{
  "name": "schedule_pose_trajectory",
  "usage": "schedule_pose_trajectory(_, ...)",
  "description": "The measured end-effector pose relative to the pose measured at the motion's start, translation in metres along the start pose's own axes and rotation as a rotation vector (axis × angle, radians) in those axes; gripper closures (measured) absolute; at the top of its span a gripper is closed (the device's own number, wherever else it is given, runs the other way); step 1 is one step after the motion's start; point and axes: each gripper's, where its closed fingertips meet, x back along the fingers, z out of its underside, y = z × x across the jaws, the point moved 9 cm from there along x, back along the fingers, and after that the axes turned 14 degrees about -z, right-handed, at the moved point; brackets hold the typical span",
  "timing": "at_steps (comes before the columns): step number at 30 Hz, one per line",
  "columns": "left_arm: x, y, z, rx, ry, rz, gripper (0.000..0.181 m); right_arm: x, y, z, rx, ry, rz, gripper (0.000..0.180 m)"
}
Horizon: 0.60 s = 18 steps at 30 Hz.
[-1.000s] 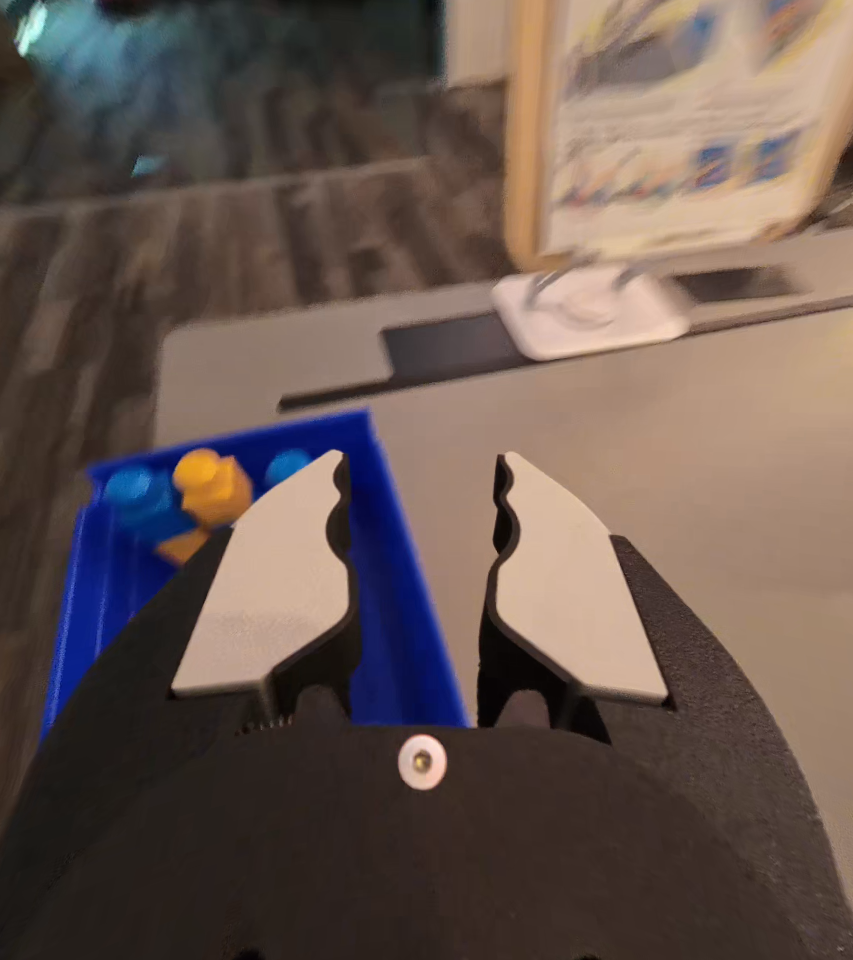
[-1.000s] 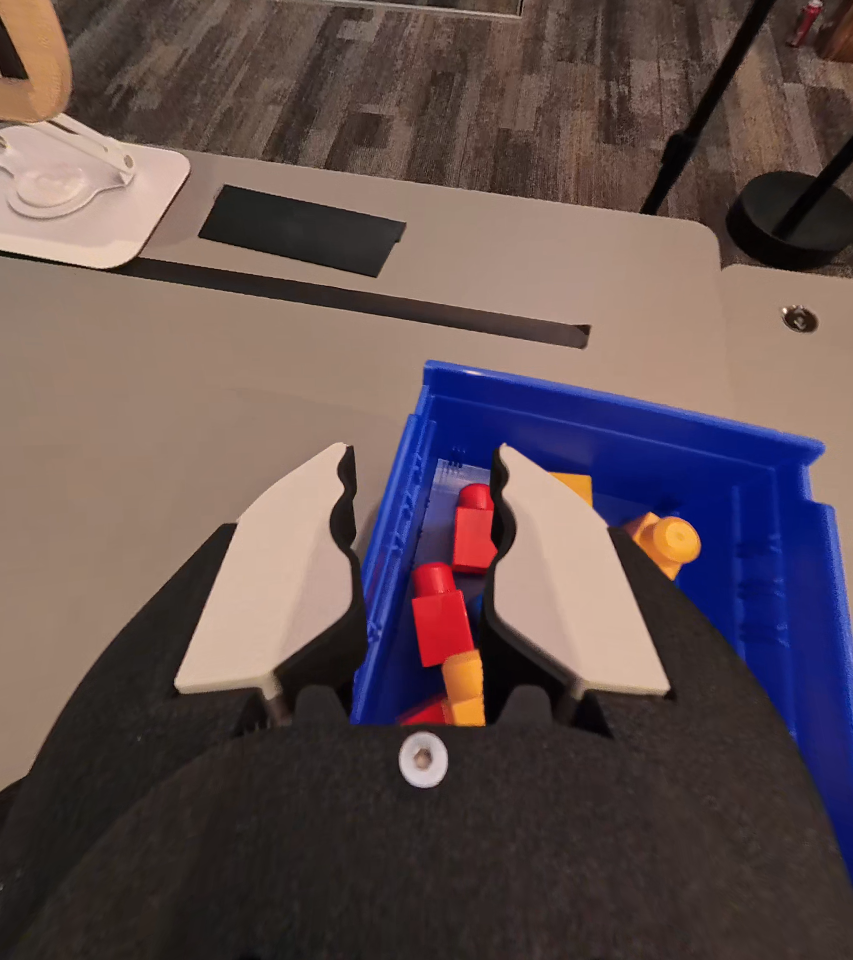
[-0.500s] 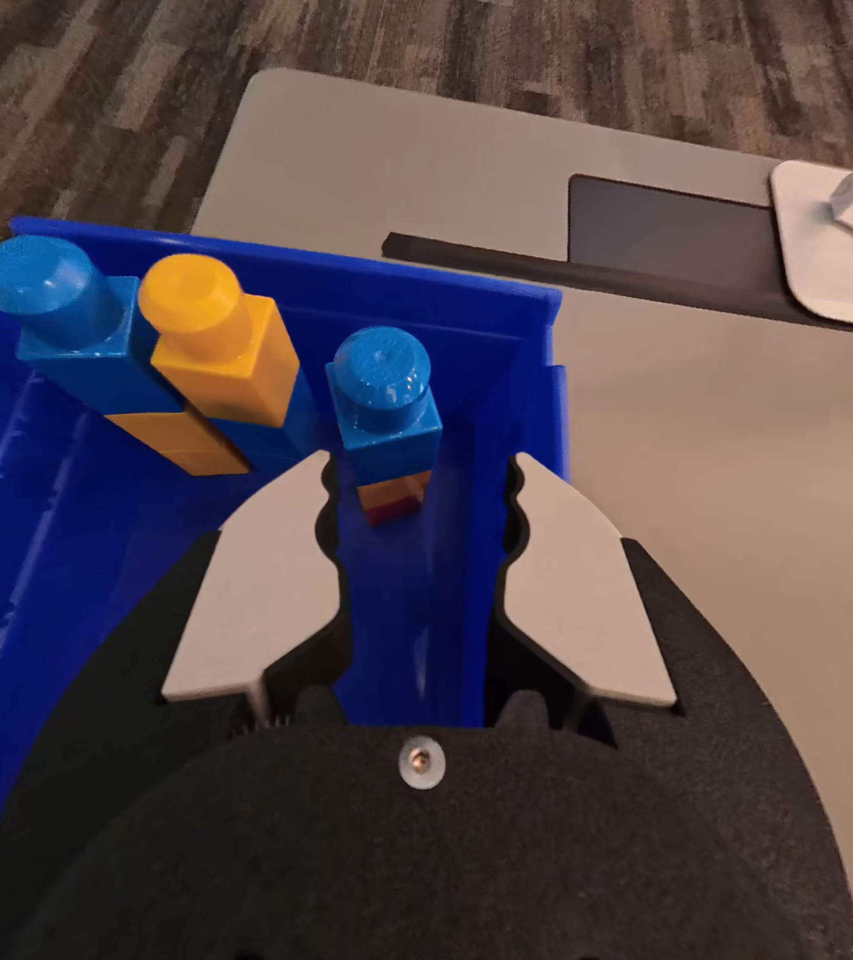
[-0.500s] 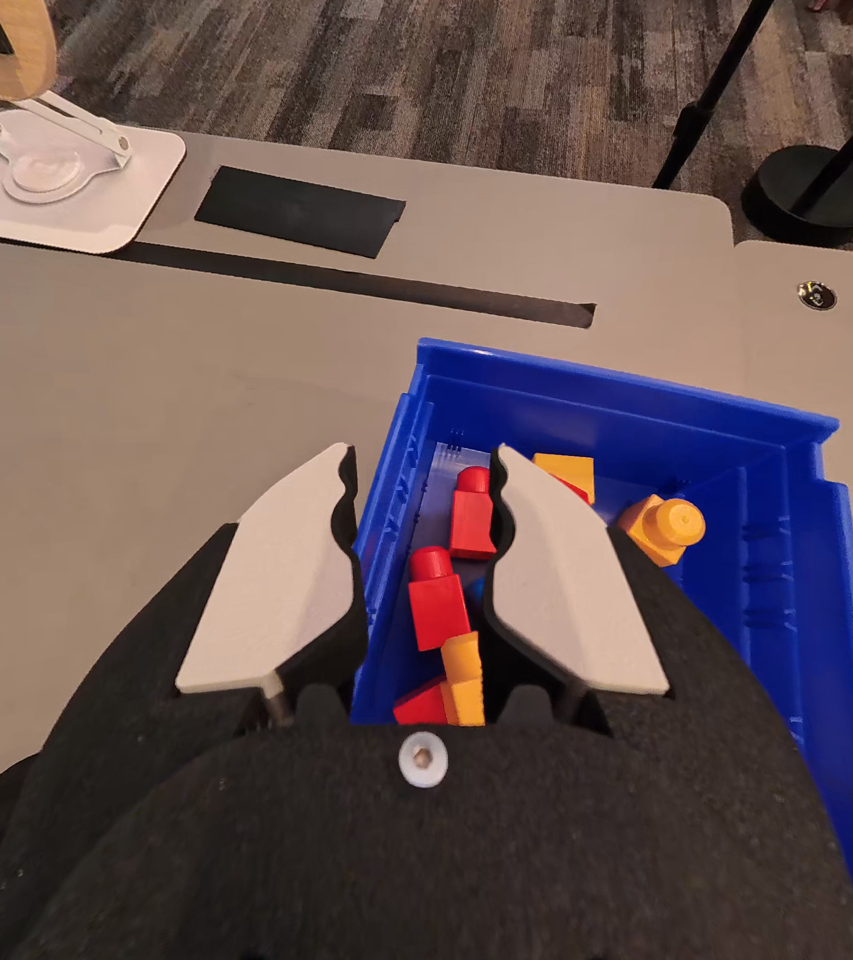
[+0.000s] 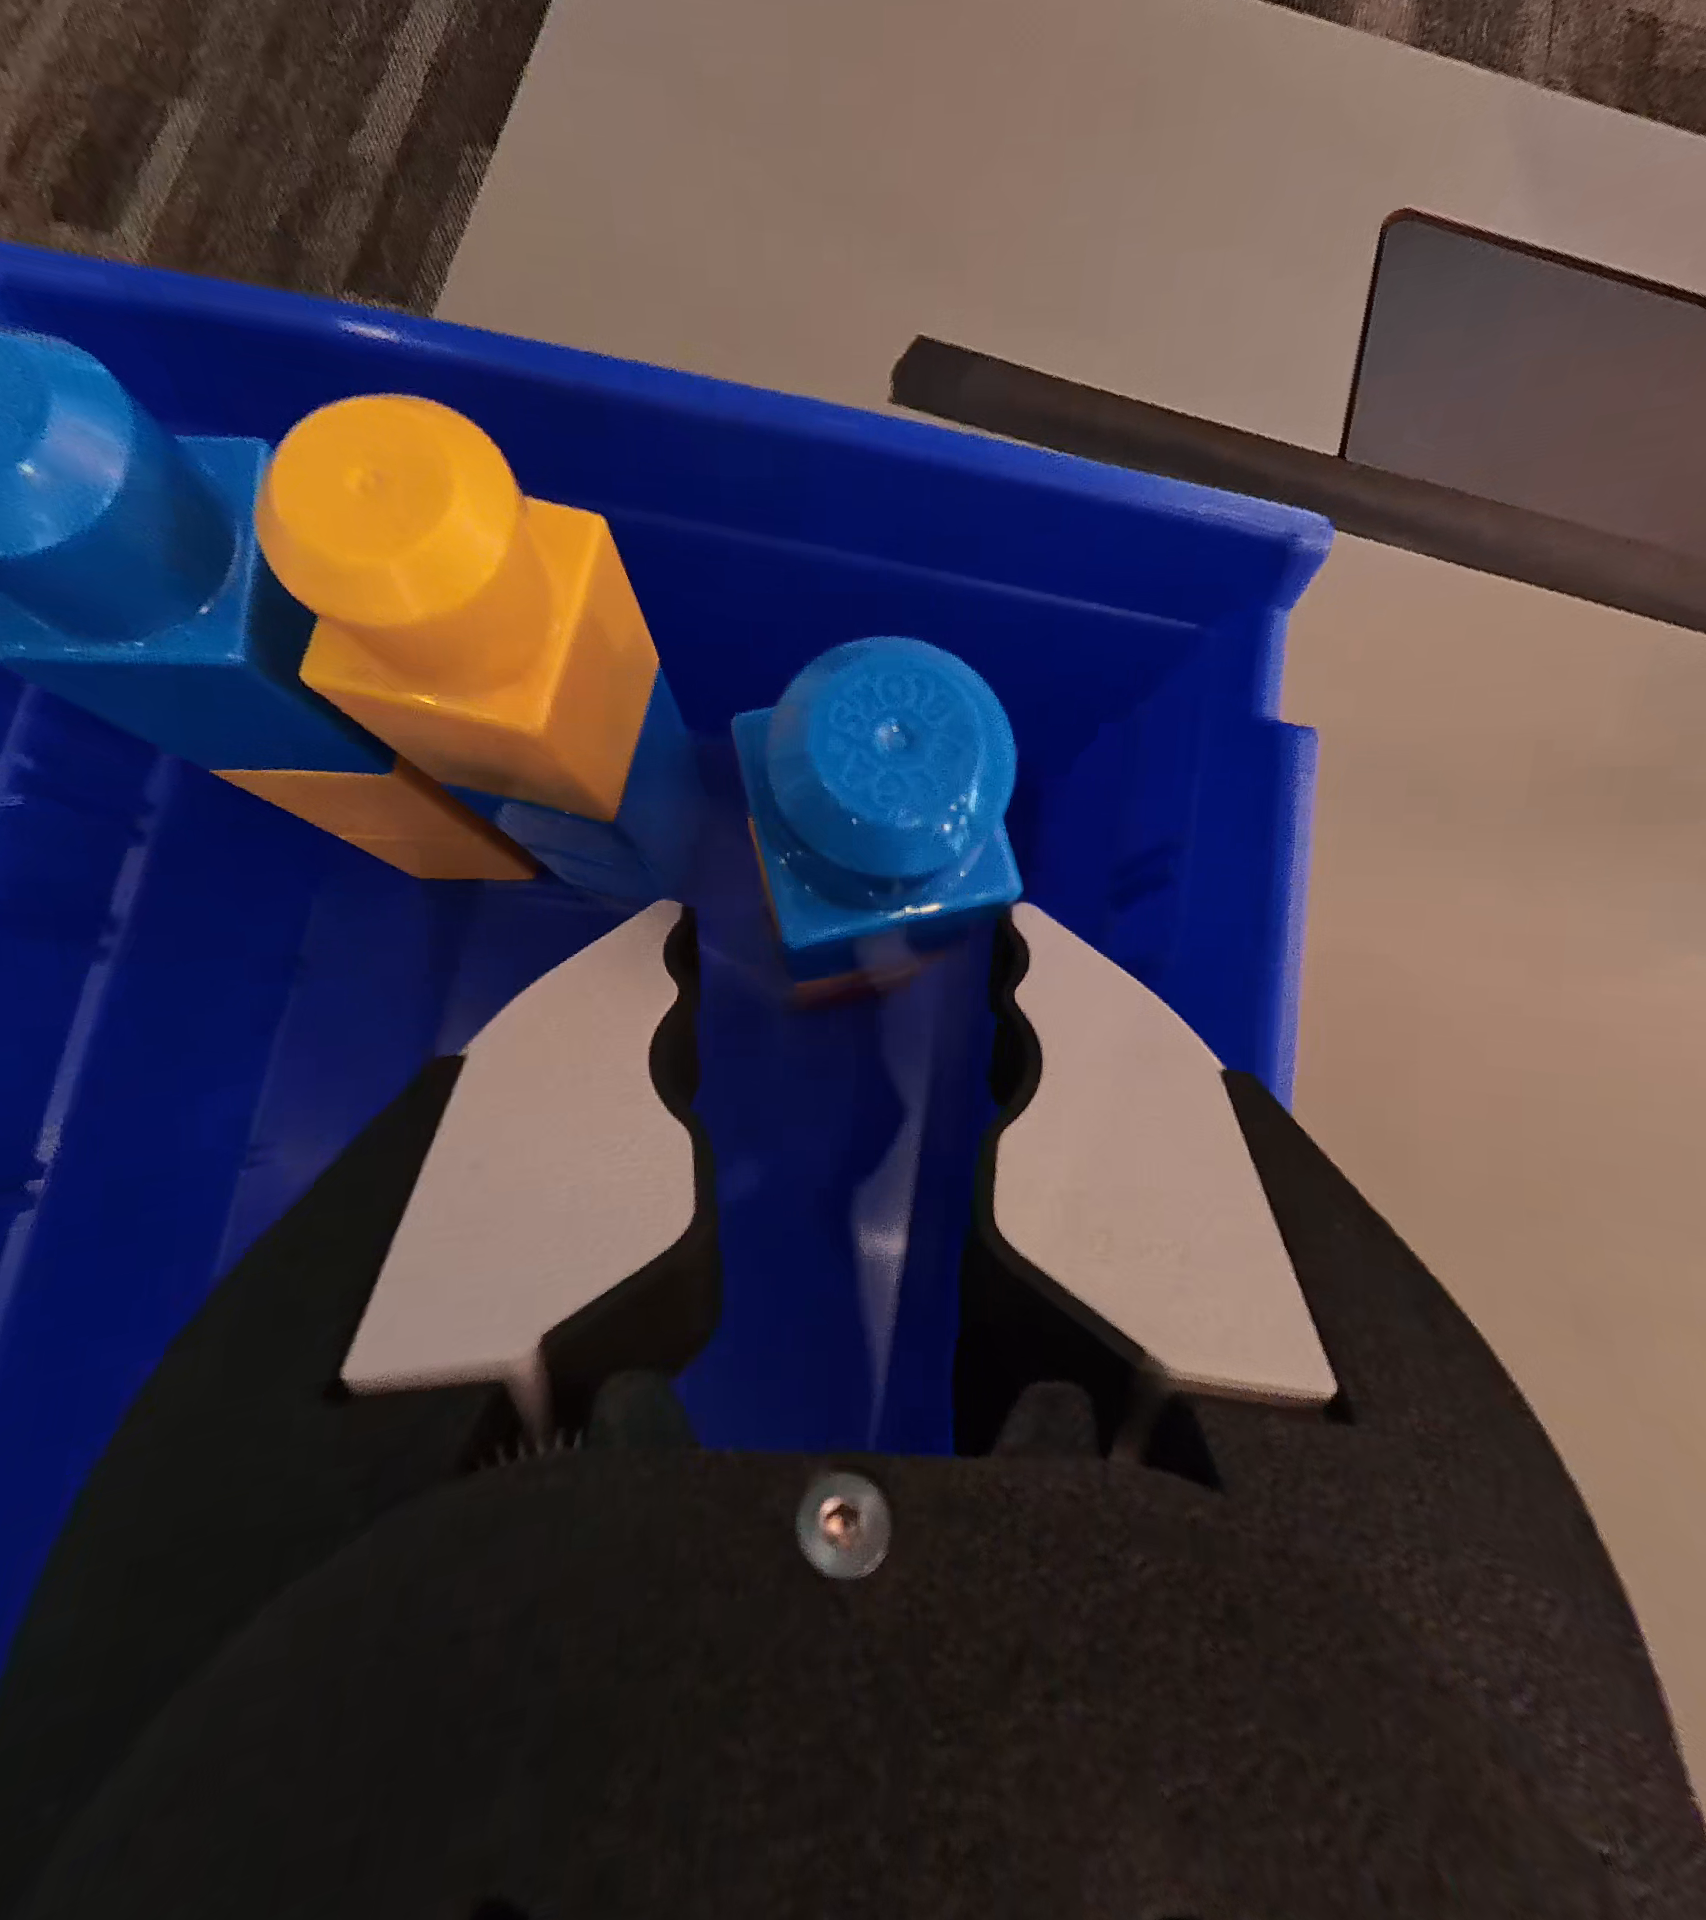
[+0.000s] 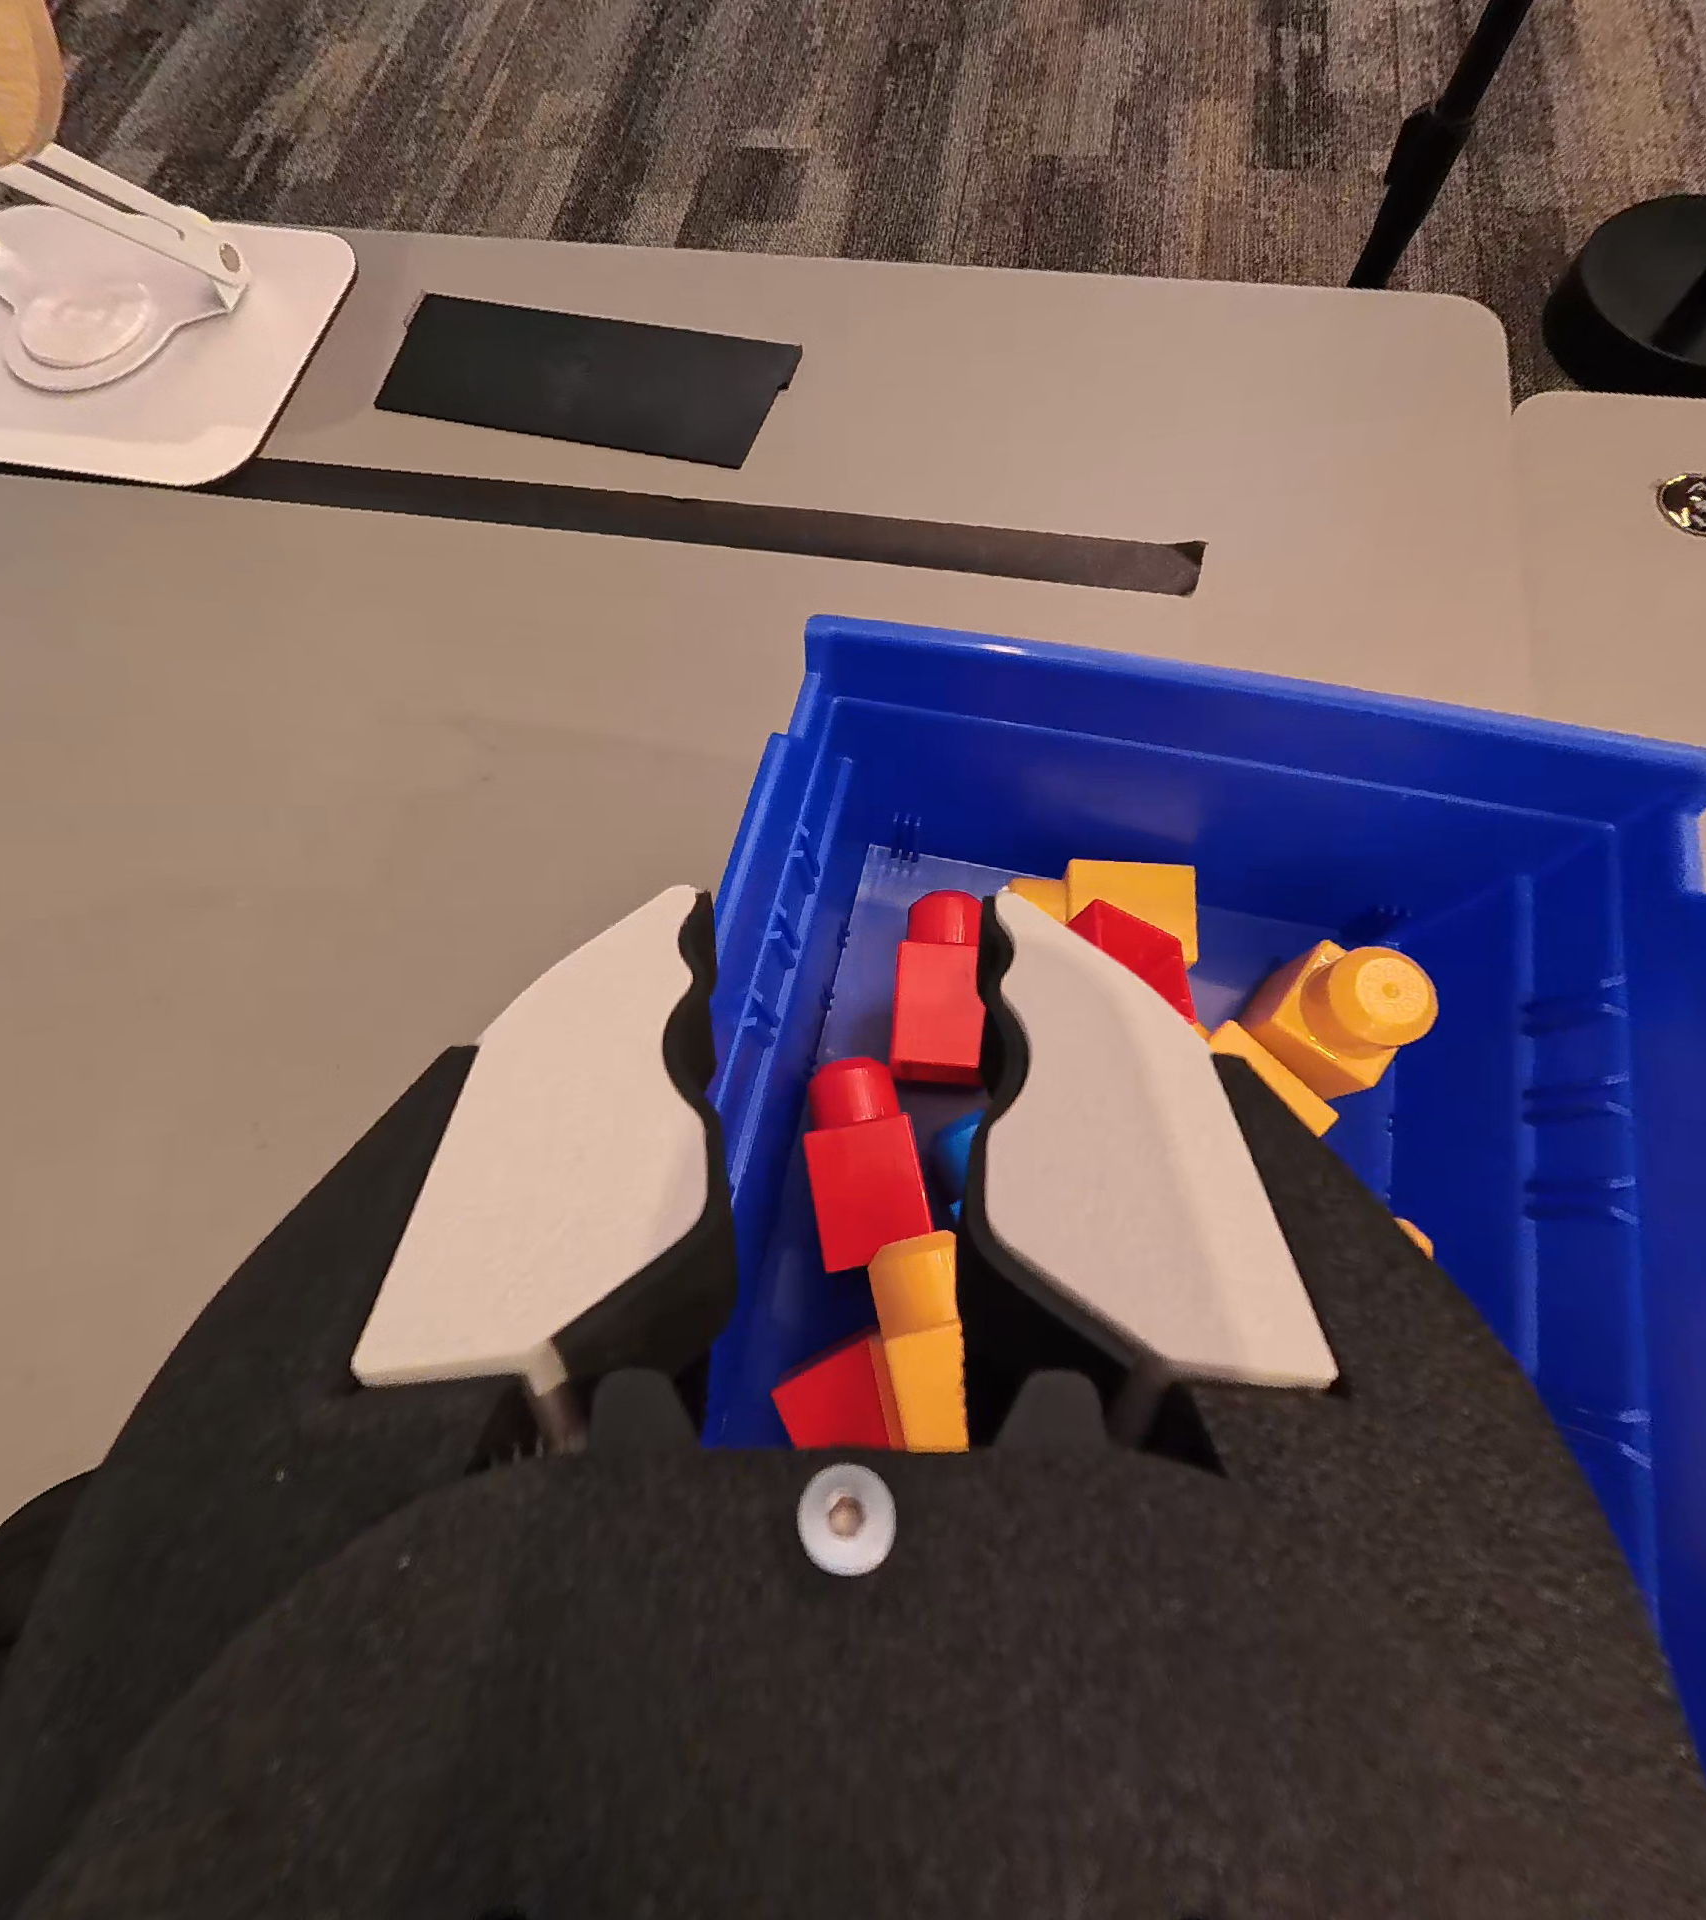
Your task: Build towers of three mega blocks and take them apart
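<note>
With jaws standing wide and holding nothing, the left gripper [image 5: 844,925] is hanging over the blue-topped tower [image 5: 880,800] at twelve o'clock in the blue bin [image 5: 620,416]; it is best centred before squeezing, while the equally empty, open right gripper [image 6: 844,914] is waiting over loose blocks [image 6: 870,1153].

left gripper [image 5: 841,925]: matte black, finely textured body, broad and rounded at the near end; two pale grey flat-faced fingers [image 5: 537,1164] tapered to curved tips; inner edges lined with black wavy-profiled pads; one silver screw [image 5: 841,1525] in a pale washer sat centred at the finger base; a short toothed strip showed under the left finger.

right gripper [image 6: 841,914]: same make; black textured body, pale grey fingers [image 6: 558,1153], black scalloped inner pads, one silver screw [image 6: 845,1519] with washer at centre.
</note>
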Motion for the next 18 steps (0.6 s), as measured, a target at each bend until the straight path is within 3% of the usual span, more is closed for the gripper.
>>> schedule_pose_trajectory(6, -0.02, -0.002, 0.0, 0.013, 0.077, -0.011, 0.124, 0.0, -0.001, 0.004, -0.003, 0.024, 0.002, 0.132)
schedule_pose_trajectory(8, -0.024, -0.001, 0.002, 0.014, 0.097, -0.006, 0.135, 0.001, -0.002, 0.005, -0.008, 0.025, 0.001, 0.133)
schedule_pose_trajectory(9, -0.024, -0.001, 0.002, 0.019, 0.1, 0.004, 0.142, 0.002, -0.003, 0.006, -0.01, 0.027, 0.0, 0.133)
schedule_pose_trajectory(18, -0.007, 0.012, 0.017, -0.055, 0.023, 0.102, 0.143, 0.001, -0.007, 0.012, -0.026, 0.045, -0.012, 0.134)
